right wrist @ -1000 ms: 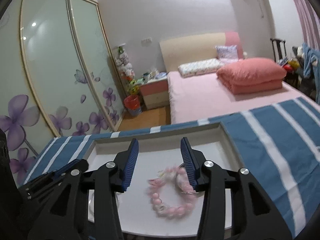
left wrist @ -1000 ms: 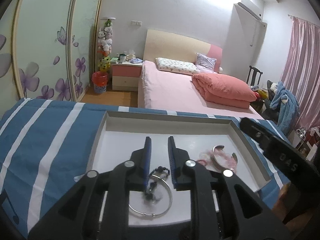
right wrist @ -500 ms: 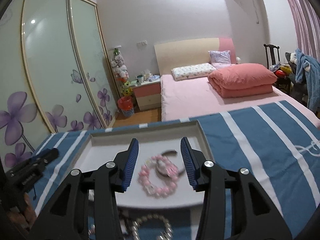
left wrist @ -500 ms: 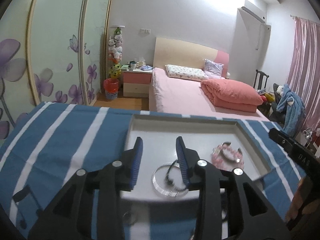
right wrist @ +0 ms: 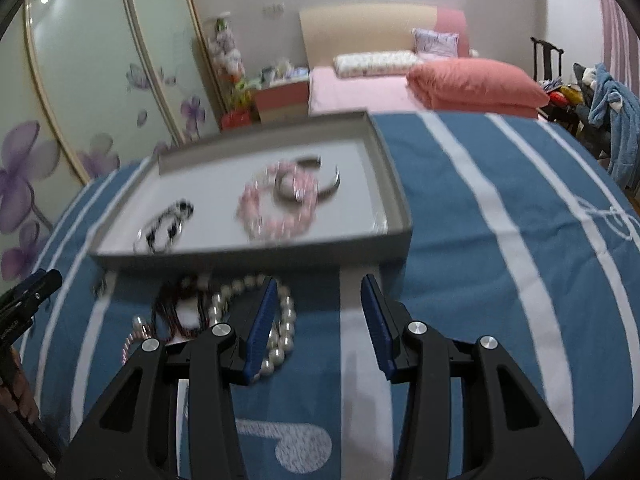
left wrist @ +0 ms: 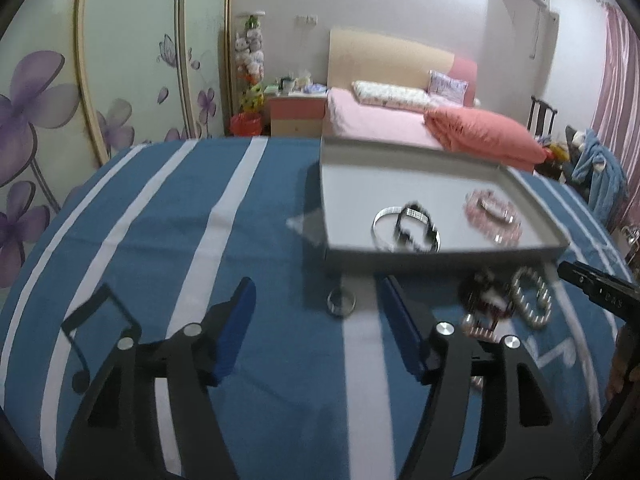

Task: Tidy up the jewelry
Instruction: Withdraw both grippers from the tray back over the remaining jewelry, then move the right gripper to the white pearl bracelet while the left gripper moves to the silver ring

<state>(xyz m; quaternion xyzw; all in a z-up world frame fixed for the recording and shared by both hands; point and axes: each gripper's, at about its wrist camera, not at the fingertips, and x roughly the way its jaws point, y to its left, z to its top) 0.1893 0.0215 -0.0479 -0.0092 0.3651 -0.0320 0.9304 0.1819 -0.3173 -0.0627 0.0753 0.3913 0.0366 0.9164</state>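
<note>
A grey tray [left wrist: 440,258] [right wrist: 256,258] sits on the blue striped cloth. It holds a silver bangle with a dark beaded bracelet [left wrist: 406,229] [right wrist: 166,226] and a pink bead bracelet with a silver cuff [left wrist: 493,214] [right wrist: 280,200]. In front of the tray lie a pearl bracelet [left wrist: 530,298] [right wrist: 260,312], a dark red bead string [right wrist: 176,312] and a small silver ring [left wrist: 341,303]. My left gripper [left wrist: 316,328] is open and empty above the cloth, just short of the ring. My right gripper [right wrist: 318,320] is open and empty beside the pearls.
The blue cloth with white stripes [left wrist: 160,220] covers the table. Behind it stand a pink bed [left wrist: 400,120], a nightstand [left wrist: 296,114] and a flowered wardrobe [left wrist: 100,80]. The other gripper's tip shows at the right edge [left wrist: 596,292] and the left edge [right wrist: 28,296].
Both grippers have pulled back from above the tray to the cloth in front of it. The left jaws have opened wider. The tray's jewelry stays in place.
</note>
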